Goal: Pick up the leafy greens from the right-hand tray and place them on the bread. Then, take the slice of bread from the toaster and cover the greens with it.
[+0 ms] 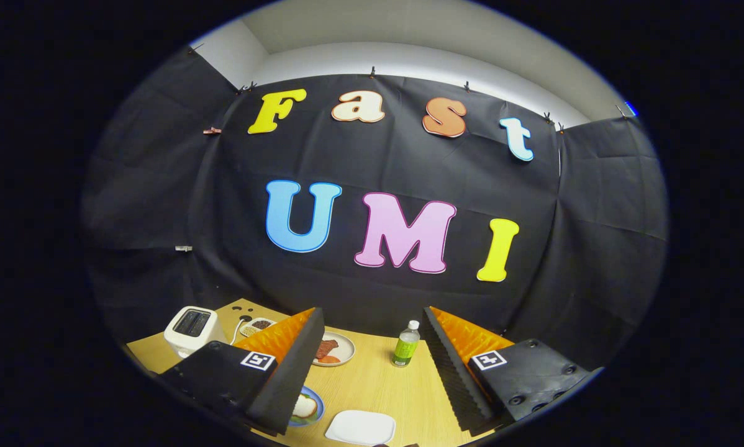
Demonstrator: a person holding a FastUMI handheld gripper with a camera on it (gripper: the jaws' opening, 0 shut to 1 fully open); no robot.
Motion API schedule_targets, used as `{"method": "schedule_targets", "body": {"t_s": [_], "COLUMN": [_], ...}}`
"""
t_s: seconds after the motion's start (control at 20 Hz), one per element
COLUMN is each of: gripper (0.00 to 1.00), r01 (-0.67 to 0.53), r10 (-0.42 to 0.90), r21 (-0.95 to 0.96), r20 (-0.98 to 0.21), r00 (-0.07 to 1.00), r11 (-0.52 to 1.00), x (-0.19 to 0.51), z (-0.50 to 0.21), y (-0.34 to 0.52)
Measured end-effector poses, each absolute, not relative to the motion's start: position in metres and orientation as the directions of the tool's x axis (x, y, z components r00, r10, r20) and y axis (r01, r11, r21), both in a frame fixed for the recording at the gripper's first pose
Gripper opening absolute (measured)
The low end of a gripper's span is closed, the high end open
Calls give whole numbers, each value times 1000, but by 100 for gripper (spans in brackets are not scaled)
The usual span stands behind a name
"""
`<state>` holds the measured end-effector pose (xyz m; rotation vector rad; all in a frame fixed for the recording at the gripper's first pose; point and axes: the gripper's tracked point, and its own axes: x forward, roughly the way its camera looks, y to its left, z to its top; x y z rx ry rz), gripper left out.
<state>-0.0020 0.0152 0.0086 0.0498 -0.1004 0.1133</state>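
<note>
The gripper (372, 372) hangs above the wooden table (372, 385) with its fingers spread wide, holding and touching nothing. Below the gap, close to the left finger, a slice of bread (304, 406) lies on a blue plate (315, 411). A white square plate (361, 427) sits just beside it, between the fingers. The toaster (190, 329) stands beyond the left finger. Ahead are a round plate with food (341, 351) and a small bottle (405, 344). The greens cannot be made out.
</note>
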Motion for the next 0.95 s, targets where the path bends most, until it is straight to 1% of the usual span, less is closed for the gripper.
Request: {"method": "schedule_targets", "body": {"t_s": [0.25, 0.95], "gripper": [98, 98], "r01": [-91, -69], "r10": [87, 66], "r21": [42, 58], "r20": [78, 43], "r00": [993, 997], "r11": [995, 996], "x": [1, 7], "z": [2, -6], "y": [12, 13]}}
